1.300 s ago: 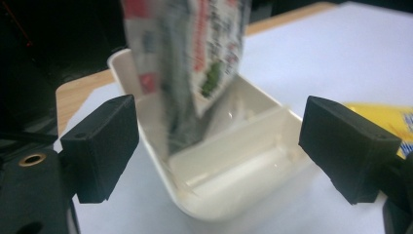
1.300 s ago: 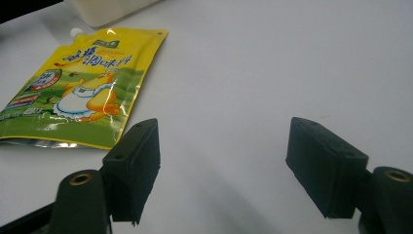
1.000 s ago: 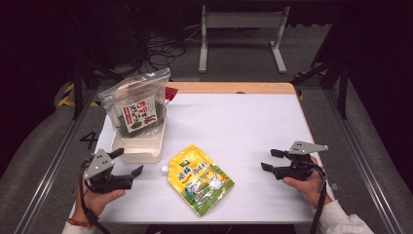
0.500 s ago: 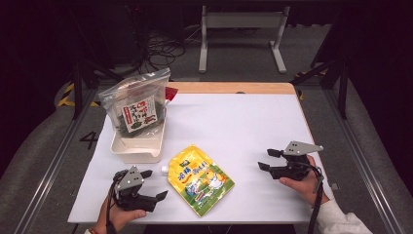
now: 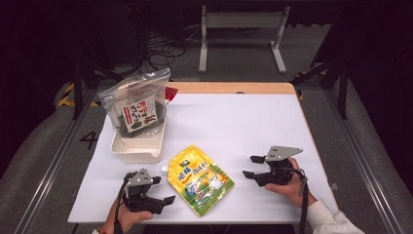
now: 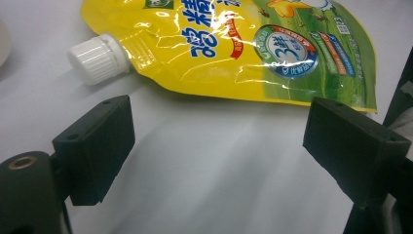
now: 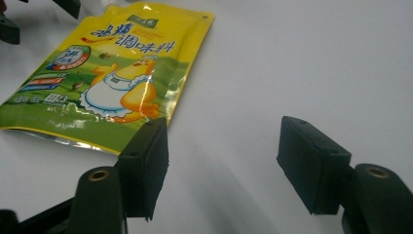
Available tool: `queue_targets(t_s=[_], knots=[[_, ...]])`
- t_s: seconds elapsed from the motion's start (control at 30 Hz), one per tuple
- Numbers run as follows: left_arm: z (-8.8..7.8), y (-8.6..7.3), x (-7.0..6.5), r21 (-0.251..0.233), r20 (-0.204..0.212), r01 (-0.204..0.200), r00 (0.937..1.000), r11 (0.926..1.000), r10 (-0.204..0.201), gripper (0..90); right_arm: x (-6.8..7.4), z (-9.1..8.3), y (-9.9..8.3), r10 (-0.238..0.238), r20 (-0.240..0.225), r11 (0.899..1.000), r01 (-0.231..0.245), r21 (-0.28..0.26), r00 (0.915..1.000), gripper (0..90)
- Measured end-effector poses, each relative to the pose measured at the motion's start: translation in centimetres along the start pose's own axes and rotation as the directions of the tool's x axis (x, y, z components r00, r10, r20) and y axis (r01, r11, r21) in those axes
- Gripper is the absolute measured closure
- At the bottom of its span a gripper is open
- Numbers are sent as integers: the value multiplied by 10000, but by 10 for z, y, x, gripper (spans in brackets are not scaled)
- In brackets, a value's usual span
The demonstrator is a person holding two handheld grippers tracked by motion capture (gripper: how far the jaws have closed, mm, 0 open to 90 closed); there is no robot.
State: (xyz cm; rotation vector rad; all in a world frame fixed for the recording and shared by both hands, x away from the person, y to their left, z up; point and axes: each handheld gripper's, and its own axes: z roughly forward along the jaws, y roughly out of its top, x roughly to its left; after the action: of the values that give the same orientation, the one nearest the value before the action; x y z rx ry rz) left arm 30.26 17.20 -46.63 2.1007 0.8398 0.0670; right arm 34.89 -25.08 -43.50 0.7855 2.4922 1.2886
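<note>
High view: yellow spouted pouch (image 5: pixel 200 178) bearing blue Chinese lettering.

Both grippers are black — the left gripper (image 5: pixel 158 190) and right gripper (image 5: pixel 252 166) each carry a grey three-cornered plate, blocky screw-holed jaws, a trailing black cable; one white sleeve (image 5: pixel 331 222).

**Both grippers close in on the pouch**

The left gripper (image 5: pixel 157 191) has swung from beside the white tray down to the table's near edge, ending just left of the yellow spouted pouch (image 5: pixel 200 179), jaws apart. The right gripper (image 5: pixel 253 166) has edged leftward toward the pouch; its jaws have just been narrowing, nothing between them.
</note>
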Motion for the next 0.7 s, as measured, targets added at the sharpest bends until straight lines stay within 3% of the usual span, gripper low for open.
queue_targets(t_s=[0.1,0.2,0.37,0.43,0.53,0.7], knots=[[8,2,0,268,124,-55,9999,9996,52,119,9,10,1,-196,-216,9995,202,259,9996,344],[11,4,3,80,338,246,9991,9997,-248,101,20,22,3,-494,-523,9976,518,468,9974,336],[18,10,4,55,400,408,9984,9992,-409,78,31,39,5,-691,-800,9937,757,832,9944,328],[19,12,5,8,435,376,9983,9993,-376,77,33,42,4,-674,-845,9931,750,898,9941,323],[21,14,8,-89,750,793,9941,9968,-784,92,34,47,4,-589,-880,9934,671,933,9944,303],[26,19,8,-43,780,828,9936,9966,-823,85,36,49,2,-461,-1069,9921,581,1114,9932,277]])
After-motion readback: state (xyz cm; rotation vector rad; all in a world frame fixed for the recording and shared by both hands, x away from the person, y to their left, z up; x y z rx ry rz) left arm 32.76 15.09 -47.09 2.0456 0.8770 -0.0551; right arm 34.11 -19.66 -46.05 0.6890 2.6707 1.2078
